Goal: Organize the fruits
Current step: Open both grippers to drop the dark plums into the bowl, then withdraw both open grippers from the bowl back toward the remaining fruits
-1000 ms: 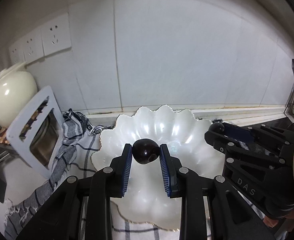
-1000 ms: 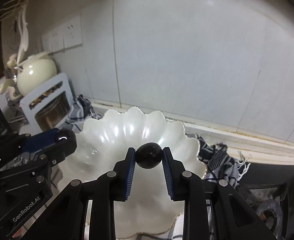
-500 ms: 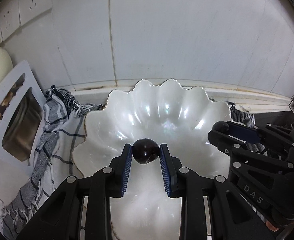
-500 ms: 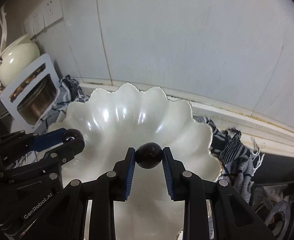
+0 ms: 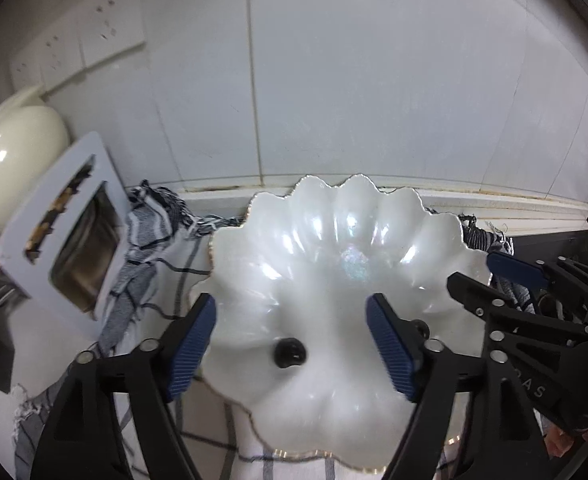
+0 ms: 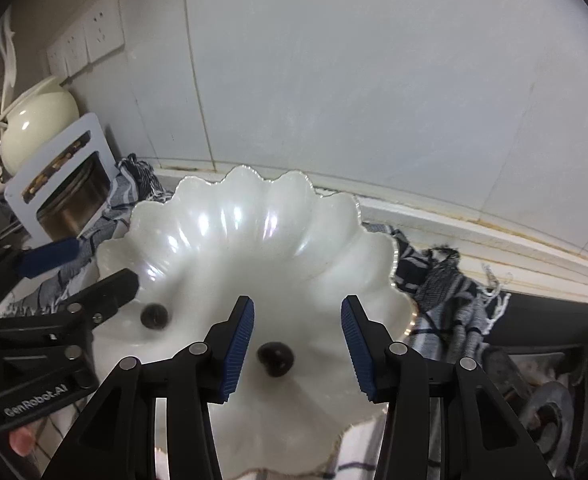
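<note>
Hovering over the scalloped bowl (image 6: 254, 240), both tongs, left tongs (image 5: 292, 340) and right tongs (image 6: 297, 344), just opening, standing apart; two dark fruits (image 6: 275, 359) lying loose inside.

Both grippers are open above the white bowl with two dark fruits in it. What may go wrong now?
1. The round dark fruits lie loose on the glossy scalloped bowl, so they may roll.
2. The left gripper and right gripper, jaws just opened, stand close together and may bump each other or the rim.

Black tool (image 5: 292, 336), ribbed blue pads (image 5: 190, 346)
</note>
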A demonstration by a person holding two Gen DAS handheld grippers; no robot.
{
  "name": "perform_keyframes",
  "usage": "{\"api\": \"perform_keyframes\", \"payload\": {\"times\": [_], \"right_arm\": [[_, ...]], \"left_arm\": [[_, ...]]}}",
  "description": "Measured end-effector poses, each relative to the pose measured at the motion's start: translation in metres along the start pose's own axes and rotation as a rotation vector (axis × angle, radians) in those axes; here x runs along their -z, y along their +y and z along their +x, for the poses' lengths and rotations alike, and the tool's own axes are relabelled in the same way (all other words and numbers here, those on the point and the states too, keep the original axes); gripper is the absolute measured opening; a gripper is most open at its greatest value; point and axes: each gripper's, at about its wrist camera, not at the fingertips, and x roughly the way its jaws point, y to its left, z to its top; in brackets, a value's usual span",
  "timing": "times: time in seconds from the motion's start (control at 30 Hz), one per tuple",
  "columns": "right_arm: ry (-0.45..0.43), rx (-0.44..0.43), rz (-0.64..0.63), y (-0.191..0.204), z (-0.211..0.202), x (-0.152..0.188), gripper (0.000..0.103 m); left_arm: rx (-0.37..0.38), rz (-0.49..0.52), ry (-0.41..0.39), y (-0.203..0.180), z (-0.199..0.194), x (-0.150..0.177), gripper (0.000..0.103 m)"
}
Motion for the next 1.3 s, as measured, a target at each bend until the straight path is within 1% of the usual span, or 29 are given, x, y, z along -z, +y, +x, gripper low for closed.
{"api": "perform_keyframes", "payload": {"times": [0.03,0.1,0.27,0.33,0.47,0.6,0.73,0.97,1.3], "right_arm": [[-0.012,0.004,-0.003,0.000,-0.007,0.002,0.050],[-0.036,0.009,-0.005,0.001,-0.019,0.004,0.052],[-0.100,0.003,0.000,0.003,-0.055,0.015,0.052],[-0.125,0.003,0.000,0.004,-0.071,0.020,0.052],[-0.176,-0.004,0.000,0.009,-0.100,0.032,0.053],[-0.218,-0.008,-0.009,0.015,-0.128,0.045,0.053],[-0.245,-0.030,-0.022,0.021,-0.153,0.060,0.053],[-0.294,-0.017,-0.032,0.025,-0.189,0.088,0.053],[-0.335,-0.018,-0.017,0.028,-0.219,0.126,0.053]], "left_arm": [[-0.006,0.000,-0.008,0.000,-0.005,0.001,0.086],[-0.030,-0.002,-0.031,0.000,-0.020,0.005,0.088],[-0.089,-0.004,-0.089,-0.003,-0.056,0.016,0.090],[-0.103,-0.006,-0.113,-0.004,-0.072,0.022,0.093],[-0.128,-0.001,-0.160,-0.007,-0.103,0.035,0.095],[-0.136,-0.004,-0.207,-0.008,-0.134,0.049,0.096],[-0.143,-0.008,-0.245,-0.011,-0.163,0.064,0.098],[-0.156,0.009,-0.295,-0.016,-0.201,0.092,0.098],[-0.151,0.025,-0.314,-0.023,-0.235,0.131,0.098]]}}
